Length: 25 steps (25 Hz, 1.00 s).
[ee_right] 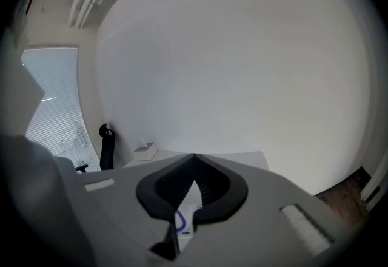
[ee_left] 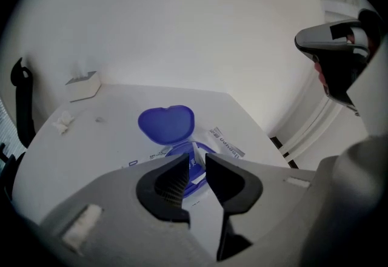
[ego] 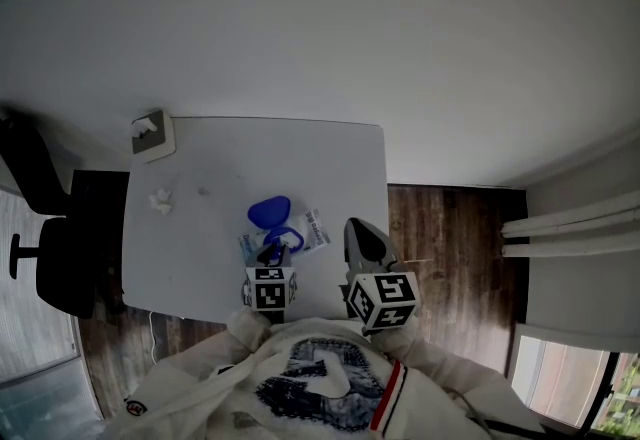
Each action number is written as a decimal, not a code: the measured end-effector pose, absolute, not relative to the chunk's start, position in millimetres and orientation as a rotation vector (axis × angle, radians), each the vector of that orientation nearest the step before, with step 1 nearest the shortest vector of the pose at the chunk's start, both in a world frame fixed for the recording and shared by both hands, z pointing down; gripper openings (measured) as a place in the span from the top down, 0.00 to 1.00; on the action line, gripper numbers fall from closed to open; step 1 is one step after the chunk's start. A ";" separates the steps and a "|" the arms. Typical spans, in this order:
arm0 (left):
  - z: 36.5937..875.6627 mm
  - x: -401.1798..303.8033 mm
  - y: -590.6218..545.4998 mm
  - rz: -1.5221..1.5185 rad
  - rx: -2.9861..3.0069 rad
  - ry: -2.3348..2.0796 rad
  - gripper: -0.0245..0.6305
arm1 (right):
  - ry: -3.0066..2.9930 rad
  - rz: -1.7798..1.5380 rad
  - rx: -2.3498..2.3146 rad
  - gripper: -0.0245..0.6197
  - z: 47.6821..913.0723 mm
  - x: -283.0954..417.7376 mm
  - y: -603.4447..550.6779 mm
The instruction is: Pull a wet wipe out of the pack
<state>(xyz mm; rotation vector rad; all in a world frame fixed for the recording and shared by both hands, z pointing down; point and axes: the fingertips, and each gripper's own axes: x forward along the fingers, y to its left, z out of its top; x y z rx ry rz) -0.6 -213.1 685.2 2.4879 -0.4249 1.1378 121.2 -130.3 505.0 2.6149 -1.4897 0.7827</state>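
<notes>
Hovering left tool (ee_left: 195,161) over the open wipe pack (ee_left: 227,143).
Glossy blue heart-shaped lid (ee_left: 166,124) flipped up on the flat pack, on the white table (ego: 200,228); white wipe tip (ee_left: 195,152) shows in the left tool's narrow gap between ribbed pads (ee_left: 176,181). Right tool (ee_right: 194,159) pinched closed, empty.

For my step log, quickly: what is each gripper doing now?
Left gripper: open, jaws narrowly apart, wipe tip in the gap.
Right gripper: shut, empty.

Table (ego: 220,158) with wipe pack (ego: 287,228), box (ego: 152,135), wad (ego: 160,200)
</notes>
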 end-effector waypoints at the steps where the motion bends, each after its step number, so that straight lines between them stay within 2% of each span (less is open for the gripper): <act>1: 684.5 -0.2 -212.6 1.141 2.488 -0.420 0.82 | -1.488 0.785 2.615 0.95 505.2 121.4 -130.3; 4: 683.9 0.0 -209.3 1.146 2.484 -0.407 0.87 | -1.488 0.787 2.615 0.95 505.6 121.2 -129.5; 14: 686.4 -3.0 -204.1 1.153 2.457 -0.386 0.93 | -1.495 0.793 2.613 0.95 507.5 119.3 -130.8; 25: 685.6 -24.3 -218.1 1.102 2.393 -0.457 0.94 | -1.530 0.815 2.586 0.95 512.5 114.2 -137.3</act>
